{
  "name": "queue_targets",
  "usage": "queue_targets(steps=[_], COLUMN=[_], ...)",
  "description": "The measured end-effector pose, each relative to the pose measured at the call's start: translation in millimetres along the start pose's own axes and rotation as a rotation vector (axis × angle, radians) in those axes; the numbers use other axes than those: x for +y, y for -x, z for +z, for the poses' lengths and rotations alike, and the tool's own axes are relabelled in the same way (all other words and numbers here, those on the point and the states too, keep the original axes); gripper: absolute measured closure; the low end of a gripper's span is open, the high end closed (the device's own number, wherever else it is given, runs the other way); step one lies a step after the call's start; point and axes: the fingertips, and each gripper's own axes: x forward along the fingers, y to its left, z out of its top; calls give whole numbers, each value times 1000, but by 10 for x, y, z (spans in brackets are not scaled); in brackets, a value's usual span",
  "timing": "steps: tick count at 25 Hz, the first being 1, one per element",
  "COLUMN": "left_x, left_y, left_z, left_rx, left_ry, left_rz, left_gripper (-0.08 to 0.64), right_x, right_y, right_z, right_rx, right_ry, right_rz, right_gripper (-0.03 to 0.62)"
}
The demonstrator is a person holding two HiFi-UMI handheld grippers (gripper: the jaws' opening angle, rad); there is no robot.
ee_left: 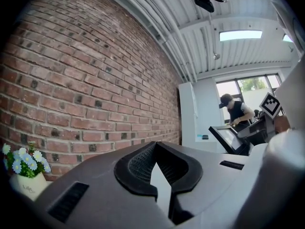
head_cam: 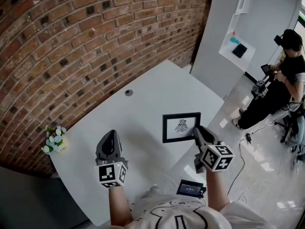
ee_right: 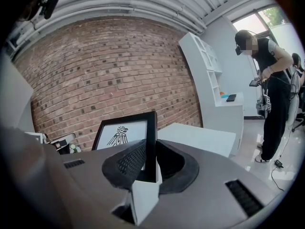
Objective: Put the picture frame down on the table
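It looked like an office-style lab set up for recording. A bare brick wall [head_cam: 71, 42] rose ahead of my left claw [head_cam: 110, 136], beyond a plain white table [head_cam: 143, 94]. Far to the right of my right claw [head_cam: 198, 131], past a white shelf unit [head_cam: 238, 37], another person [head_cam: 279, 80] in a head rig held black gear. Cables [head_cam: 242, 156] trailed over the pale floor [head_cam: 257, 185]. A ribbed metal ceiling [ee_left: 157, 13] ran above both claws.

The desk [head_cam: 143, 97] is smooth, matt white. The picture frame [head_cam: 181, 127] has a black satin moulding around a white paper print [ee_right: 119, 133]. The left tool [head_cam: 111, 134] and right tool [head_cam: 198, 131] have matt grey plastic shells and black ribbed pads [ee_right: 128, 161]. The brick wall [head_cam: 71, 42] is rough and the floor [head_cam: 267, 175] is glossy.
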Motion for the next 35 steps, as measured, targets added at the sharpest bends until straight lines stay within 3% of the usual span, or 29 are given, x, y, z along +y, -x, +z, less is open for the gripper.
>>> queue_targets(steps=[13, 20, 30, 35], left_x=[550, 580, 744, 819], left_y=[149, 273, 428, 486], left_z=[-116, -133, -40, 0], left_rx=[17, 28, 20, 17], left_ry=[15, 8, 16, 3], left_rz=[168, 238, 427, 485], left_gripper=[551, 551, 551, 551], right_x=[290, 419, 656, 788], right_y=[-666, -906, -1460, -1659], right_z=[14, 26, 261, 314], right_rx=[58, 91, 118, 113], right_ry=[54, 73, 119, 116], right_rz=[117, 198, 362, 420], right_gripper=[525, 525, 525, 525])
